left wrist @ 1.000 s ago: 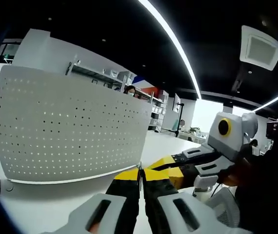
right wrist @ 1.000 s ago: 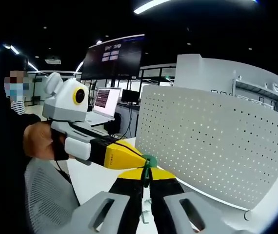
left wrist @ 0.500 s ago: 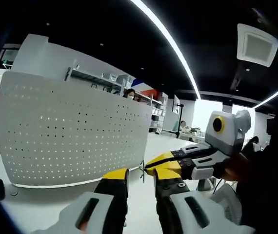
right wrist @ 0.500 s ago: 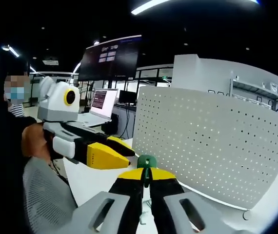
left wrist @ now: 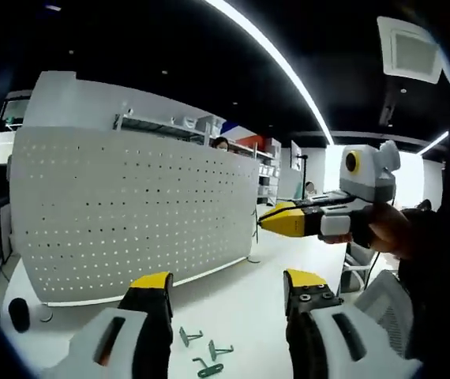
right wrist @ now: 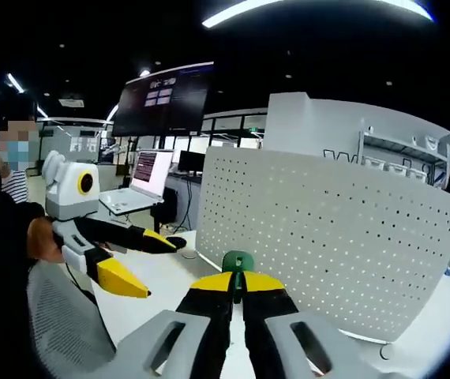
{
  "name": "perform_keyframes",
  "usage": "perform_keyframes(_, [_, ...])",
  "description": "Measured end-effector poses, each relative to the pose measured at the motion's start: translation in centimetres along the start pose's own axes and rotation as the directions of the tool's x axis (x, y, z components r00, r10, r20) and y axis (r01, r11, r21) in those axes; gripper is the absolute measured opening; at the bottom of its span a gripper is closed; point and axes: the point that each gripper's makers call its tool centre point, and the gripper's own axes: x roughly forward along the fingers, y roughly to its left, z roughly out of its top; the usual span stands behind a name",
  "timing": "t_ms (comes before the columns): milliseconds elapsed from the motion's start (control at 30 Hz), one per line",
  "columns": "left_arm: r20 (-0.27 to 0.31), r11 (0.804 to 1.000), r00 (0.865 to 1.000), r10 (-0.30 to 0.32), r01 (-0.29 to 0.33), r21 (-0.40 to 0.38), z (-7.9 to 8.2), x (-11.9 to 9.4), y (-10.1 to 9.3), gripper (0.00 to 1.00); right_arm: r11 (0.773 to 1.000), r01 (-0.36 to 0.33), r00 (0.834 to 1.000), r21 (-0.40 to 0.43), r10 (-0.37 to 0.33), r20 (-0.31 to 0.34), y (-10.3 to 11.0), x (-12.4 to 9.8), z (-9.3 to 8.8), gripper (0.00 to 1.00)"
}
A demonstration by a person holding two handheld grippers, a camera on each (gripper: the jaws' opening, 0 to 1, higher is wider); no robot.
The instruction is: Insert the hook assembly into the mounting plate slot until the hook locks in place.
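Left tongs (left wrist: 229,288) spread wide — right tongs (right wrist: 237,283) clamp hook (right wrist: 237,262).

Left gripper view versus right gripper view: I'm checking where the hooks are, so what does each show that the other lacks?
Left gripper view alone: three loose hooks on the table between the open left gripper. Right gripper view alone: a green hook pinched in the shut right gripper, plus a laptop. Both: the white pegboard.

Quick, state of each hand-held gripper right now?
Left hand-held gripper: open, holding nothing.
Right hand-held gripper: closed on the green hook, in front of the white pegboard.
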Motion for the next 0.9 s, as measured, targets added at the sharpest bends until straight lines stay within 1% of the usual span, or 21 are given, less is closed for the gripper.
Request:
perform_keyframes(67, [-0.003, 1.000, 1.000, 0.002, -0.002, 0.017, -0.3, 0.0, 0.0, 0.71, 1.000, 0.013, 1.000, 0.000, -0.013, 0.001, -0.5, -0.1, 0.2, 0.01])
perform_keyframes(200, [-0.007, 0.999, 1.000, -0.005, 0.006, 0.034, -1.0, -0.1, -0.1, 0.77, 0.999, 0.050, 0.999, -0.002, -0.050, 0.011, -2.2, -0.2, 0.7, 0.01])
perform_keyframes(333, [-0.003, 0.999, 1.000, -0.012, 0.012, 0.033, -1.3, -0.2, -0.1, 0.82, 0.996, 0.084, 0.996, -0.013, -0.083, 0.028, -3.7, -0.2, 1.5, 0.01])
perform_keyframes(467, [-0.015, 1.000, 1.000, 0.000, 0.001, 0.024, -1.9, -0.1, 0.3, 0.82, 0.993, 0.118, 0.992, -0.025, -0.117, 0.037, -5.3, 0.0, 2.1, 0.01])
perform_keyframes(567, [-0.021, 1.000, 1.000, -0.003, 0.003, 0.015, -2.3, 0.0, 0.3, 0.82, 0.987, 0.158, 0.986, -0.032, -0.156, 0.059, -7.2, -0.1, 3.1, 0.01])
perform_keyframes(667, [-0.031, 1.000, 0.999, -0.008, 0.009, 0.026, -2.6, 0.1, 0.1, 0.83, 0.980, 0.193, 0.979, -0.036, -0.190, 0.075, -8.9, 0.0, 3.8, 0.01])
perform_keyframes(767, [-0.042, 0.999, 0.999, -0.013, 0.015, 0.043, -2.8, 0.2, -0.1, 0.83, 0.974, 0.228, 0.969, -0.021, -0.224, 0.100, -10.6, 0.6, 4.5, 0.01])
perform_keyframes(900, [-0.046, 0.999, 0.999, -0.017, 0.019, 0.041, -2.9, 0.2, -0.1, 0.83, 0.967, 0.254, 0.960, -0.021, -0.249, 0.129, -12.1, 1.7, 5.7, 0.01])
